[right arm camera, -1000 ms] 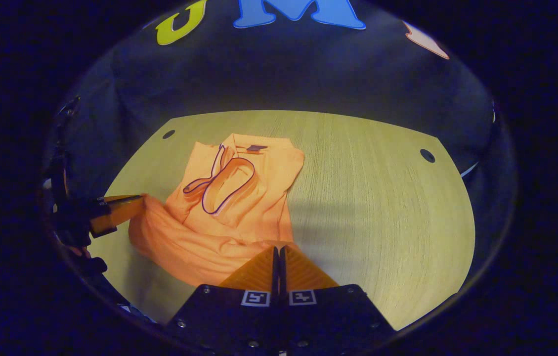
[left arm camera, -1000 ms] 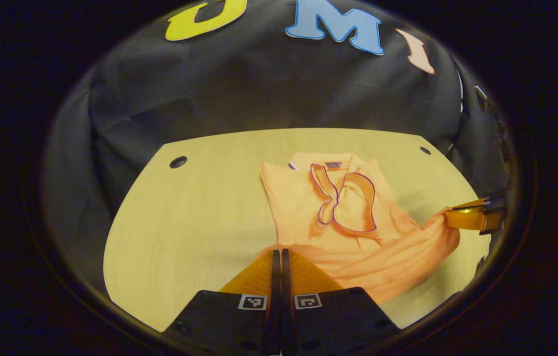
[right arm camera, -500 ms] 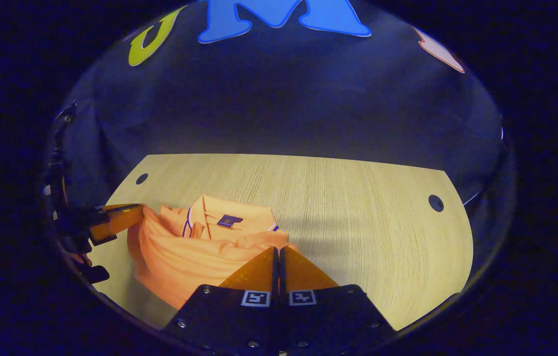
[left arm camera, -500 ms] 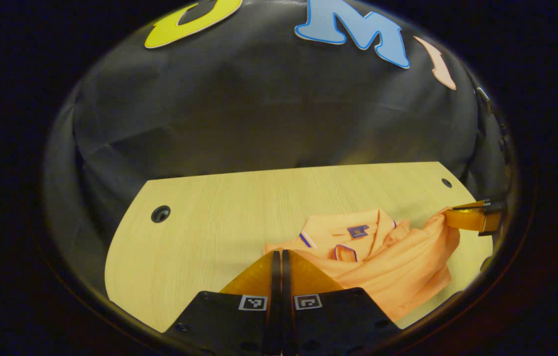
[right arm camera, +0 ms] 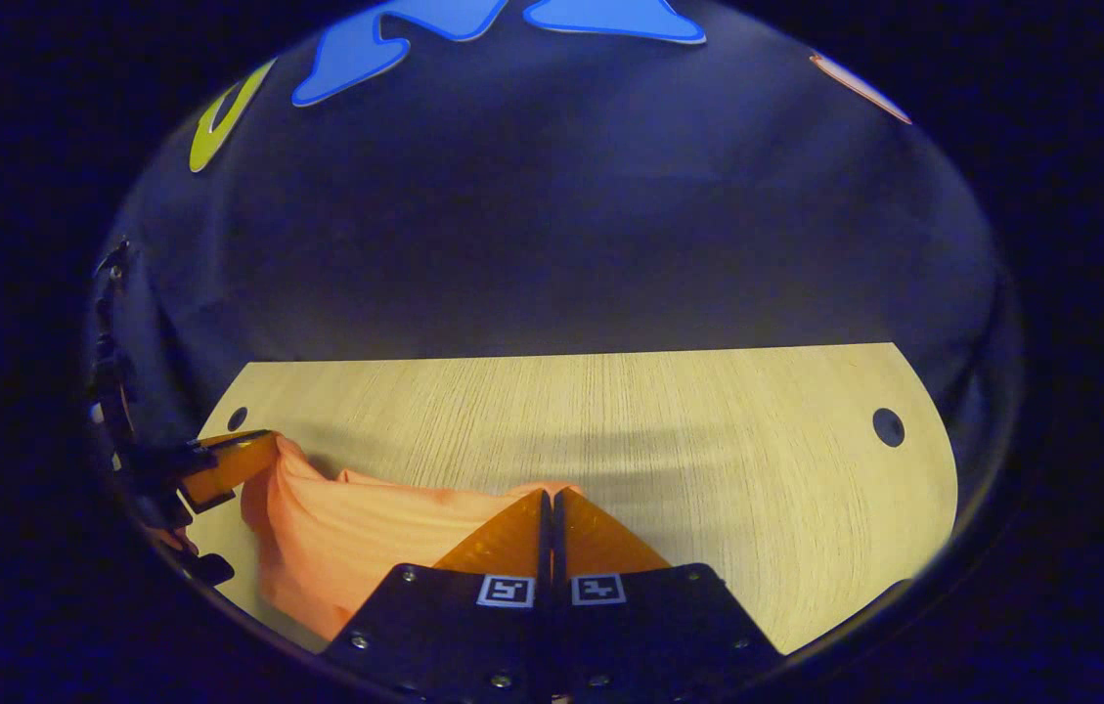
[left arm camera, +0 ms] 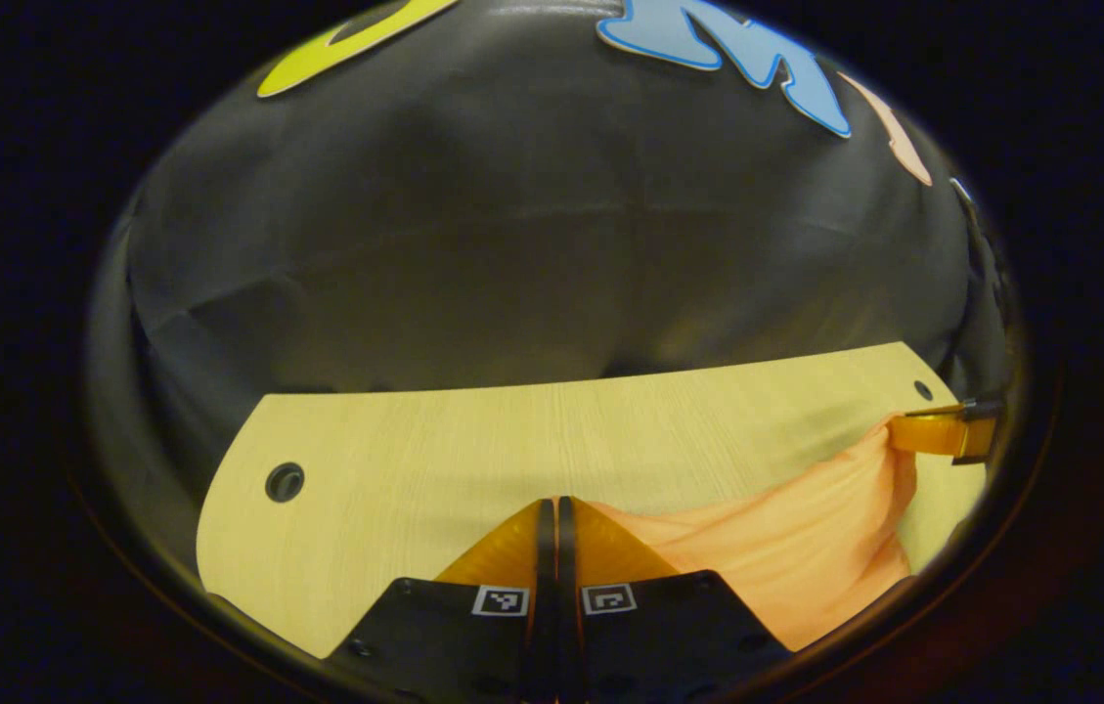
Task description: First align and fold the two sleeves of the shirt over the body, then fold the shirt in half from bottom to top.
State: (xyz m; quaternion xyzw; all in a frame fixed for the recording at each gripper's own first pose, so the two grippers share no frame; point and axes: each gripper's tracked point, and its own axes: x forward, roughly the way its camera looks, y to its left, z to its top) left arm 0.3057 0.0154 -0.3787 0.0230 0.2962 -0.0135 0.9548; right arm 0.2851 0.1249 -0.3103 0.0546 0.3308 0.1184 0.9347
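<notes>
The orange shirt (left arm camera: 786, 548) hangs as a stretched sheet between my two grippers above the wooden table (left arm camera: 473, 440). My left gripper (left arm camera: 549, 504) is shut on one corner of its hem. Farther off at the right edge of the left gripper view, the right gripper (left arm camera: 943, 433) pinches the other corner. In the right gripper view my right gripper (right arm camera: 549, 496) is shut on the shirt (right arm camera: 356, 548), and the left gripper (right arm camera: 224, 464) holds the far corner at the left edge. The collar and sleeves are hidden under the lifted cloth.
The table (right arm camera: 669, 440) has round holes near its far corners (left arm camera: 284, 482) (right arm camera: 888, 427). The black booth wall rises right behind the table's far edge. Bare wood lies to the left in the left gripper view and to the right in the right gripper view.
Both grippers have carried the shirt's bottom edge forward over the body toward the collar. The collar and folded sleeves, seen earlier, are now covered by the lifted cloth.
</notes>
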